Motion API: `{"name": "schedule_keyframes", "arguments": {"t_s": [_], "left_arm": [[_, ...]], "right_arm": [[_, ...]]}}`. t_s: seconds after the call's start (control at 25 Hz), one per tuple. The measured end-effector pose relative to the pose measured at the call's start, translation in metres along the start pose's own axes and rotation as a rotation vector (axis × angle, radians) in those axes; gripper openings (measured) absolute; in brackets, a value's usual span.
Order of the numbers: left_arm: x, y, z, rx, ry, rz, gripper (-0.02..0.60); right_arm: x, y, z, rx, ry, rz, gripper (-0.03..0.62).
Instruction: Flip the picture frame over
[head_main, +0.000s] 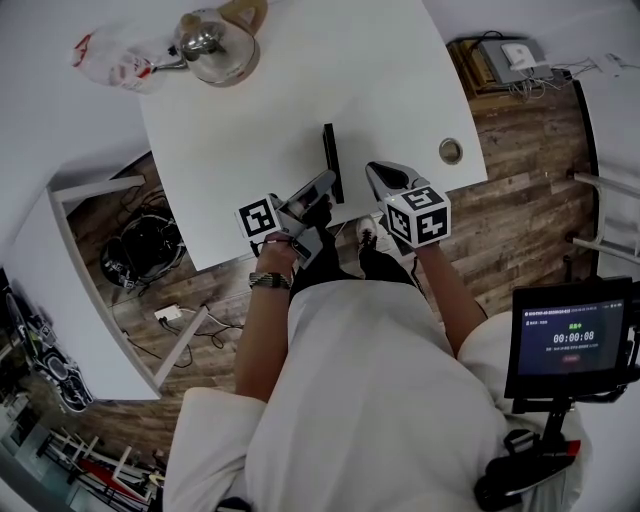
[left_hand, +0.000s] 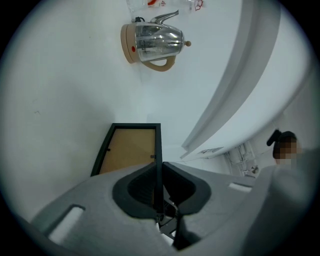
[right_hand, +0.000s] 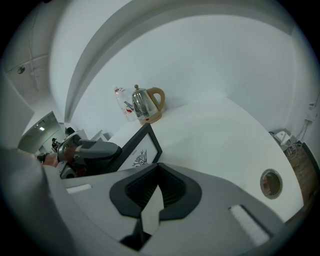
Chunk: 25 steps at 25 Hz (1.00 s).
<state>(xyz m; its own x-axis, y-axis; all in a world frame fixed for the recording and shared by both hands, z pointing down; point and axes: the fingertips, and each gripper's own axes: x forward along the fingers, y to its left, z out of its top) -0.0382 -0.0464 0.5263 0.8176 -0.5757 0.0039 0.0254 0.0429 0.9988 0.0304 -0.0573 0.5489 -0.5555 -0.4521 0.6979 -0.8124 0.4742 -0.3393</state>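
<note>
My left hand-held gripper (left_hand: 158, 172) clamps the black-rimmed picture frame (left_hand: 131, 150), standing on edge on the white bench (left_hand: 60, 100); my right hand-held gripper (right_hand: 158, 170) is closed, empty

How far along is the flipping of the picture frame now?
About halfway. Done: the picture frame stands on its edge on the table. In hand: the left tongs clamp its edge, brown back facing them. Left: lay it down on the other face.

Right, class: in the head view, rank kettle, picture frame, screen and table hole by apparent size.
1. screen, though nearest the camera
2. kettle
3. picture frame, seen edge-on
4. table hole
</note>
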Motion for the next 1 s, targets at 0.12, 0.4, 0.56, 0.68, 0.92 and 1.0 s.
{"name": "schedule_keyframes", "arguments": {"t_s": [0.12, 0.4, 0.56, 0.68, 0.92, 1.0], "left_arm": [[-0.011, 0.001, 0.004, -0.005, -0.029, -0.020, 0.043], [-0.026, 0.000, 0.011, 0.007, -0.073, -0.033, 0.044], [-0.030, -0.001, 0.011, 0.028, -0.066, -0.018, 0.046], [-0.033, -0.001, 0.012, 0.043, -0.056, 0.007, 0.048], [-0.044, 0.000, 0.016, 0.118, -0.034, 0.084, 0.057], [-0.047, 0.001, 0.018, 0.161, -0.020, 0.111, 0.066]], "right_arm": [[0.001, 0.002, -0.001, -0.002, 0.004, 0.005, 0.002], [0.004, 0.009, 0.000, -0.019, 0.012, 0.021, 0.003], [0.007, 0.012, 0.003, -0.024, 0.011, 0.031, 0.003], [0.008, 0.015, 0.004, -0.025, 0.011, 0.036, 0.003], [0.012, 0.021, 0.001, -0.029, 0.023, 0.051, 0.003], [0.014, 0.023, 0.000, -0.031, 0.030, 0.055, 0.003]]}}
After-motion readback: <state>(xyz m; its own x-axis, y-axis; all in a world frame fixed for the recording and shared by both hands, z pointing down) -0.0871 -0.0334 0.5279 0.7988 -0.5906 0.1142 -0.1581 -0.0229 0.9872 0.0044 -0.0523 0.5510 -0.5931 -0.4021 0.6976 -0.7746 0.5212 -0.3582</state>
